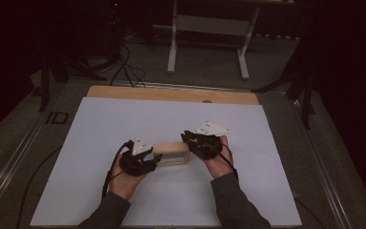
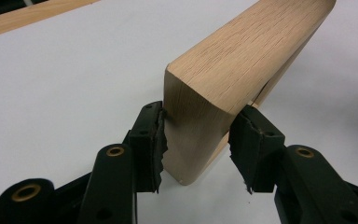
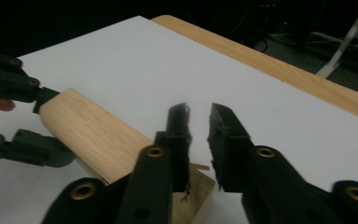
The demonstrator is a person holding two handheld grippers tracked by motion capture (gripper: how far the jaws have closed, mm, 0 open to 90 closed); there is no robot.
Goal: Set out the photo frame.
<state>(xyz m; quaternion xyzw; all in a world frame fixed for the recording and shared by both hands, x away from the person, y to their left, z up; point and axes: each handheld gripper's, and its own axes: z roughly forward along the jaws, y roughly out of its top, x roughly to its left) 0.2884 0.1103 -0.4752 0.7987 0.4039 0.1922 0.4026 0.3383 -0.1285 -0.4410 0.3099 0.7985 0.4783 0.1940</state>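
Left gripper (image 2: 196, 144) clamped on the wooden box (image 1: 172, 153) lying lengthwise between both grippers, right gripper (image 3: 199, 140) narrowly parted, empty.

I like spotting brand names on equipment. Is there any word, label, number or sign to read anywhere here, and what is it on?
"ID": a mark that seems to read so on the floor left of the table; too dim to be sure.
Wooden block: bare wood, no text.
Grippers: no readable marking.
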